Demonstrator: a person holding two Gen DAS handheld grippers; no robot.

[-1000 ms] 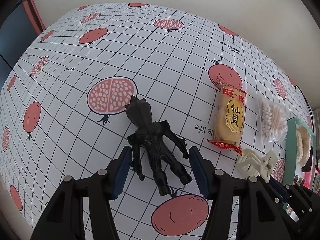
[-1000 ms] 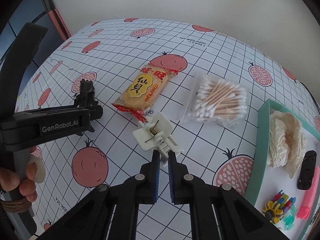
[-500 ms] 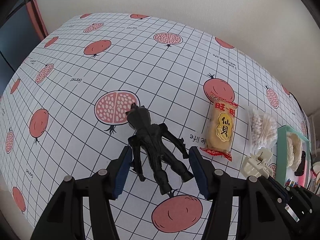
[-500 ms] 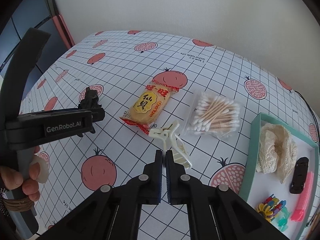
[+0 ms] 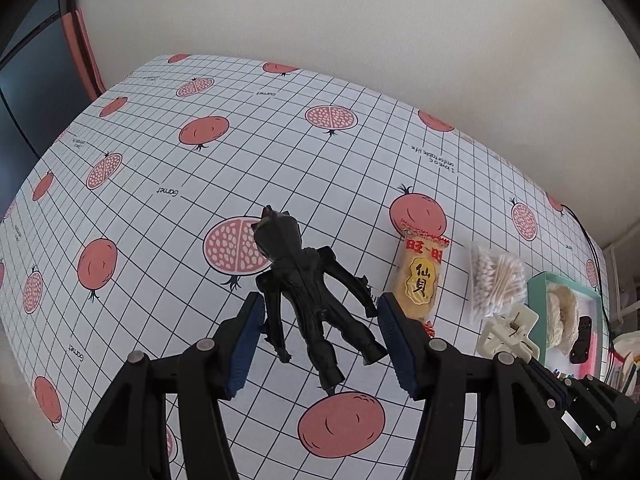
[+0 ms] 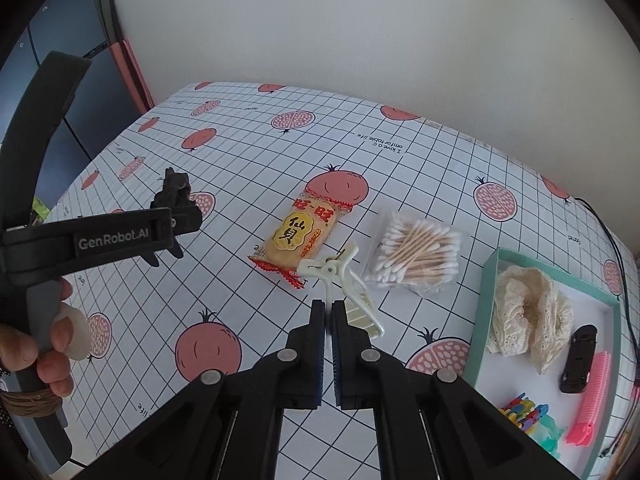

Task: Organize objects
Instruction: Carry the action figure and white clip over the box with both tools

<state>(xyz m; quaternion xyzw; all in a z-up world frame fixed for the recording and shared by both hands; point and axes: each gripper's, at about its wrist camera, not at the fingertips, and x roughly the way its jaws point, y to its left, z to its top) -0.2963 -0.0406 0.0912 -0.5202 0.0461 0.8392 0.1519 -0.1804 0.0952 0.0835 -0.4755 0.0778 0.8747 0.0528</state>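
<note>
two grippers: right gripper (image 6: 328, 312) pinches clip (image 6: 340, 276).

Black figure (image 6: 176, 196): in the right wrist view only its head and upper body show; the rest is masked by the left gripper's (image 6: 188, 220) body. Rice cracker packet (image 5: 420, 280): its lower end is hidden behind a left finger (image 5: 400, 344). Cream hair clip (image 6: 340, 280): contact with the right gripper's (image 6: 329, 312) pads cannot be confirmed. Teal tray (image 6: 490, 280): near corner cut off by the frame edge. Multicoloured clips (image 6: 520, 412): too small to identify.
</note>
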